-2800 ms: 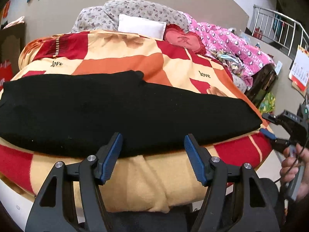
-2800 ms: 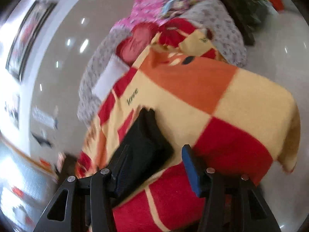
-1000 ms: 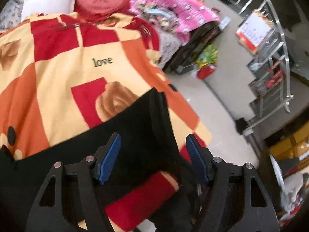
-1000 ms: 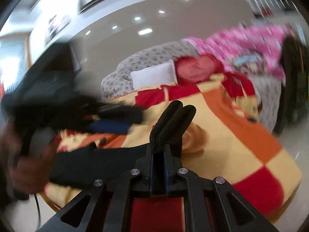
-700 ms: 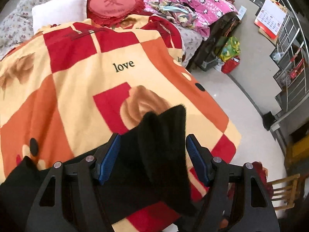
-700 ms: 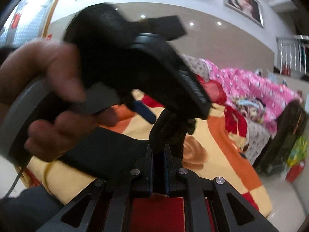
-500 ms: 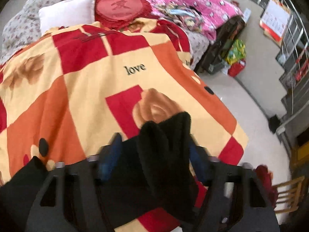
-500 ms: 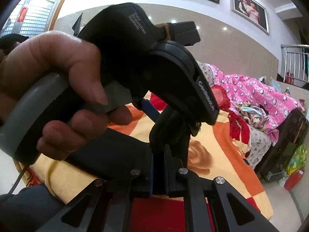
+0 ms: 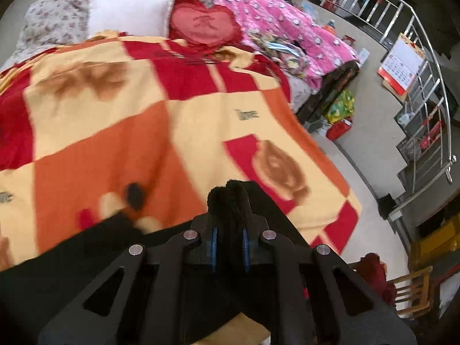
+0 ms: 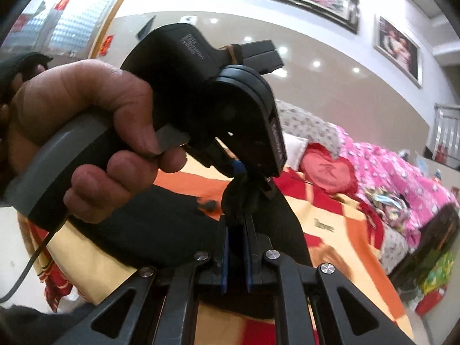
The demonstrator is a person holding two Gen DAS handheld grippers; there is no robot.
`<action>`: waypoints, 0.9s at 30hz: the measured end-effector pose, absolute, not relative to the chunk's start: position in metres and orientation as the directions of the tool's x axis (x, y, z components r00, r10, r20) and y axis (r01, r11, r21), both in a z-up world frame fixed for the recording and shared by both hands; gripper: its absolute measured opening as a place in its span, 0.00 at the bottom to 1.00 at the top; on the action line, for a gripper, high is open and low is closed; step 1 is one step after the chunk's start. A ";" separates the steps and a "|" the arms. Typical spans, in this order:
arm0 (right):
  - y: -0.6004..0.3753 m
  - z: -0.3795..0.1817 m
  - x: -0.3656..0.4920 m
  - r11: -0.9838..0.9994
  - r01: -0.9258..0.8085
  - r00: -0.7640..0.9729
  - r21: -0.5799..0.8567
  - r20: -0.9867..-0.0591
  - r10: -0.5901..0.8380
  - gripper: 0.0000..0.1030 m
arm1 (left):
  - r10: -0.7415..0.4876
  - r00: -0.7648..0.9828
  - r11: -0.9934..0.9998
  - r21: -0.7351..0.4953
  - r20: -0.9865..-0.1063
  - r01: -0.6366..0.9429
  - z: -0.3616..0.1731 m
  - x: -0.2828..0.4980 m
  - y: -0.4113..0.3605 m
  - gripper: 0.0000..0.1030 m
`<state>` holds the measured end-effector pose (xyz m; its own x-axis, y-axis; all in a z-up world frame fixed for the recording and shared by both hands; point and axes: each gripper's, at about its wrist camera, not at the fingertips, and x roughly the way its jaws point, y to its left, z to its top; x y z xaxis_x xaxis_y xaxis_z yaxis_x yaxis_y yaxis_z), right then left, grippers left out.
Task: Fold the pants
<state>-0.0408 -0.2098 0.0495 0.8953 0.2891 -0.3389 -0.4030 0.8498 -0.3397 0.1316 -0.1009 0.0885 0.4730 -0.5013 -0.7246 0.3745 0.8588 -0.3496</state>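
1. Pants [image 9: 72, 261], black, lie along the near edge of the bed on the blanket [image 9: 120, 132]; one end is lifted off it and bunched in both our tongs.
2. Our left gripper [image 9: 229, 244] has its jaws nearly closed on a thick wad of the black cloth, which pokes out past the blue pads [image 9: 213, 245].
3. Our right gripper [image 10: 236, 256] is likewise pinched on the same end; its view shows our left hand [image 10: 86, 143] and the left tool right above its tips, so the two grips sit just beside each other.
4. We judge the step in hand to be the lengthwise fold: the end is up, not yet carried over.
5. Next, we think, comes drawing that end leftward across the rest of the pants and laying it down squarely, both grips level so the cloth does not twist.
6. Around us, left to right: a white pillow [image 9: 129, 14], a red heart cushion [image 9: 205, 26], a pink quilt [image 9: 287, 31], then bags on the floor [image 9: 340, 106] and a steel railing [image 9: 425, 66].
7. Nothing lies on the blanket in the fold's path; the crowding of our two tools is the likelier trouble, and the bed's edge is near, where slack cloth could slide off.
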 end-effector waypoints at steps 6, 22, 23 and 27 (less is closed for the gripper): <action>-0.152 0.031 -0.034 0.799 -0.460 0.867 -0.388 -0.392 0.309 0.08 | -0.472 0.483 0.881 -0.373 -0.737 0.291 0.065 0.136 -0.051 0.11; -0.160 0.003 -0.002 0.781 -0.595 0.734 -0.192 -0.526 0.430 0.14 | -0.384 0.505 0.923 -0.328 -0.773 0.199 0.022 0.127 -0.033 0.35; -0.163 0.002 -0.002 0.769 -0.615 0.718 -0.174 -0.526 0.455 0.17 | -0.383 0.506 0.924 -0.330 -0.773 0.194 0.022 0.126 -0.032 0.36; -0.173 0.006 -0.009 0.735 -0.668 0.676 -0.115 -0.507 0.535 0.20 | -0.323 0.557 0.944 -0.302 -0.765 0.133 0.033 0.120 -0.021 0.36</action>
